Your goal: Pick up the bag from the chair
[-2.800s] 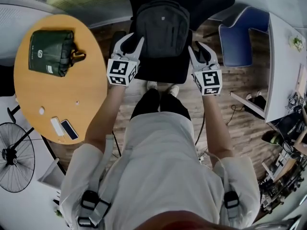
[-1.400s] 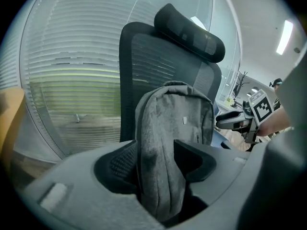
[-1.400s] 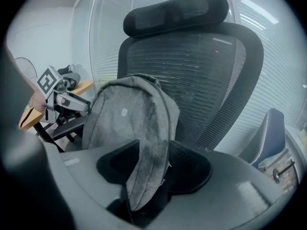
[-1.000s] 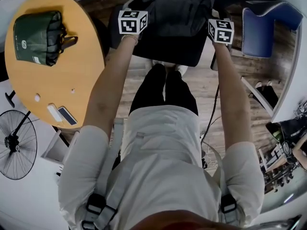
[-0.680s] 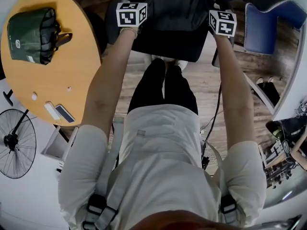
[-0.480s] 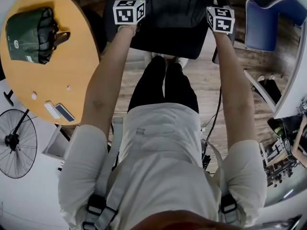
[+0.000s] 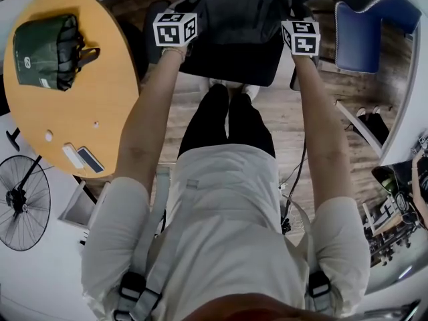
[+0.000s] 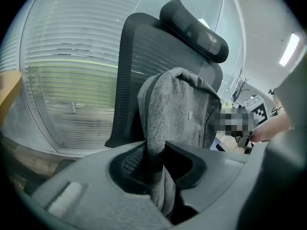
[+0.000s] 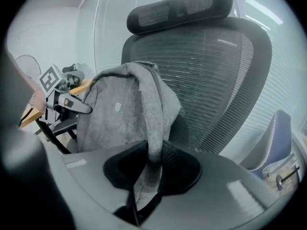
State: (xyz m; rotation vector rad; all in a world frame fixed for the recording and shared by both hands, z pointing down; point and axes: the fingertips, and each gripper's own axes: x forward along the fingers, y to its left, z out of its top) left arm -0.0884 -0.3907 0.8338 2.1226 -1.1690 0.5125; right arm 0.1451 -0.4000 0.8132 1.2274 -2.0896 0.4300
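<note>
Grey bag (image 7: 241,12) sits upright on the seat of a black office chair (image 8: 136,56), leaning on the mesh back below the headrest. L gripper (image 8: 154,171) is at the bag's left edge. Its jaws have just been closing and now pinch a fold of grey fabric, which runs down btwn the pads. R gripper (image 9: 151,169) does the same on the other side: jaws just been closing, now nipped on a narrow grey strip of the bag's edge that hangs down through the gap. Both arms reach out fwd, marker cubes either side of the bag. Each gripper view shows the other gripper across the bag. Person stands right at the seat's front edge. Left in head view: round wooden table (image 7: 100,92) w/ a dark green bag (image 7: 47,51) on it & a couple of small flat items near its rim. Fan (image 7: 23,209) beside the table. Blue chair (image 7: 358,35) at right, apart from the black one.
</note>
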